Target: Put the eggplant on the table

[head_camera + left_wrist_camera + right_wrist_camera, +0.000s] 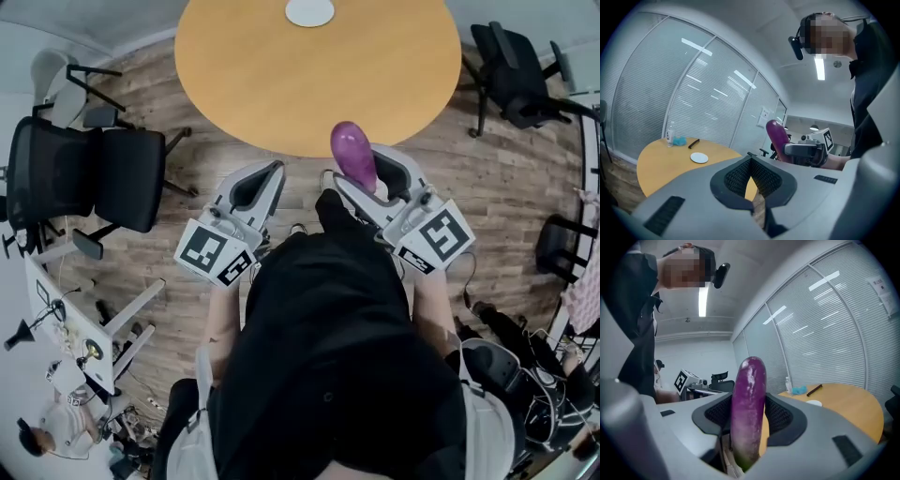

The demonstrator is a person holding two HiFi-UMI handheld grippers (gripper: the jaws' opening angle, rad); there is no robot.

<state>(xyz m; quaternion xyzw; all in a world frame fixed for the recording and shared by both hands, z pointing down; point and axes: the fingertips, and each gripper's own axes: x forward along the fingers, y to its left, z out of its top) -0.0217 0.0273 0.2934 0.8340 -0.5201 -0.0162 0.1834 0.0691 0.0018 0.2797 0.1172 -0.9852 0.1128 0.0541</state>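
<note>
The round wooden tabletop point(244, 66) fills the 12 o'clock side of the head view, and its near rim curves just ahead of both grippers. The person stands at its 6 o'clock edge, holding the two grippers close to the body.

The right gripper point(370, 180) has its fingers clamped on the lower part of the purple eggplant point(352, 153). The eggplant stands nearly upright between them, with its long axis rising out of the grip and its rounded free end leaning toward 12 o'clock. That end lines up with the tabletop's rim, though how high it sits above the wood is hard to judge.

The left gripper point(255, 185) sits at 9 o'clock of the right one, with its fingers drawn together on nothing.

The bare wood lies straight ahead at 12 o'clock, so the placing probably calls for a forward reach by the right arm and a tilt to lay the eggplant on its side. A small white plate point(309, 11) sits well beyond, at the far edge.
</note>
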